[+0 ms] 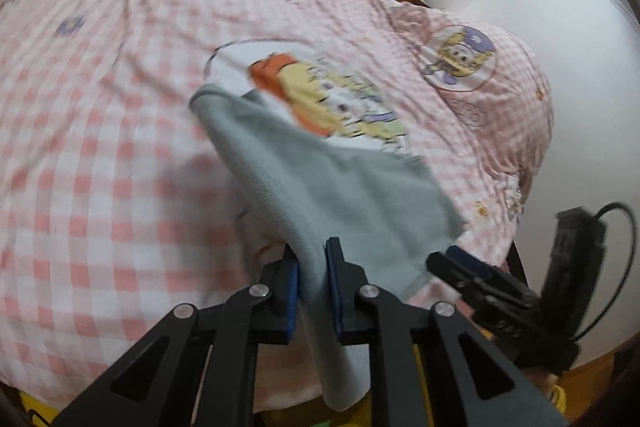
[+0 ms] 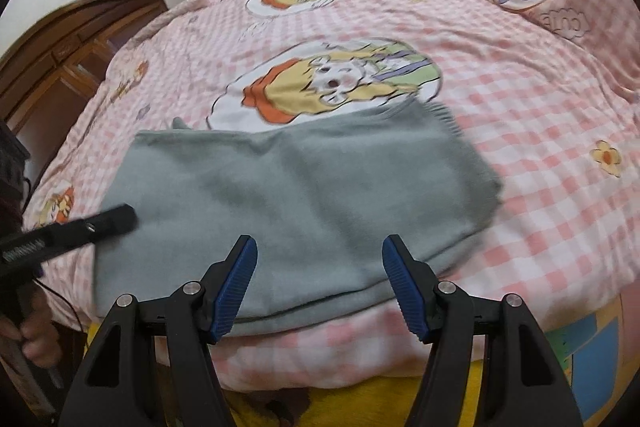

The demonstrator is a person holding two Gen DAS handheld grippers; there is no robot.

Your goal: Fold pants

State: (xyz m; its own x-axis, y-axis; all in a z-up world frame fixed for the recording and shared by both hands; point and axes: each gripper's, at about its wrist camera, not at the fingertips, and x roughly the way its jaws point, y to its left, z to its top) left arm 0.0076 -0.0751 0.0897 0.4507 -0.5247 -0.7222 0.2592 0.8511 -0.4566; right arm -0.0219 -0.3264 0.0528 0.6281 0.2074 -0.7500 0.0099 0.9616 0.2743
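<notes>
- The bed [image 2: 520,115], under a pink-and-white checked cover printed with cartoon figures, takes up nearly all of both views; the work lies at its near edge.
- The pants [image 2: 288,195], grey and fleecy-looking, lie on that near edge already doubled into a broad flat slab, with one side of them lifted off the cover in the left wrist view [image 1: 320,187].
- Handling, as I judge it: light, soft and limp (no stiffness to hold a crease), with a nap that should grip rubber pads well. It will sag and drag wherever it is not carried, so take it at hems or corners, two matching ones at once, rather than mid-panel.
- The left gripper [image 1: 312,291] has its blue pads pinched onto a gathered fold of the grey cloth, which hangs down through the narrow gap and trails below.
- The right gripper [image 2: 320,283] stands wide apart with nothing between its fingers, poised above the near folded edge, not touching it.
- Writing: a speech bubble on the cover [image 2: 568,21] reads roughly "CUTE", upside down from the right wrist (blurred, so unsure). No brand or label shows on the pants.
</notes>
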